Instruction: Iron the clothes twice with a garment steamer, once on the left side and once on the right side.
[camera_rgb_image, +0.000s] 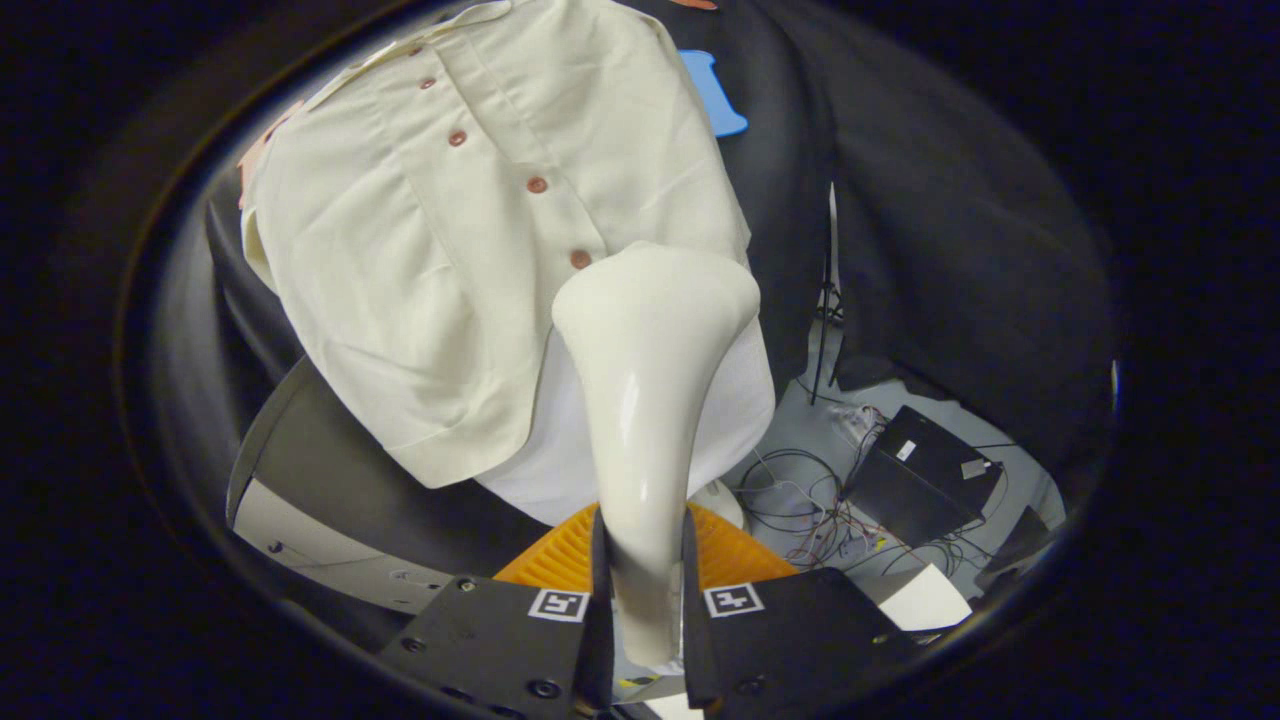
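Both fingers (600, 590) of the gripper (645, 600) are clamped on the handle of the garment steamer (645, 400), one pressing each side, no gap to be seen between pad and plastic. And there it goes, that glossy pale handle rising straight out from between them, narrow at the grip and flaring wider as it runs forward, ending in a broad rounded head well ahead of the fingertips.

That head sits right up against the shirt (480, 250), a cream short-sleeved one with a row of reddish-brown buttons (537, 184) running down its front. The steamer head covers the lower end of the button line, just beyond the lowest visible button; whether it actually touches the cloth, I cannot tell. The shirt hangs tilted in this view, its sleeve hem drooping to the left of the handle, and a whiter layer (545, 450) shows beneath the shirt's lower edge on both sides of the handle.

Just behind the fingers, low down, an orange ribbed piece (560, 555) peeks out on both sides of the handle. Farther off to the right, on the pale floor (810, 430), lies a black box (920, 475) with a tangle of cables (800, 500) beside it. Dark cloth (950, 250) drapes beyond the shirt.
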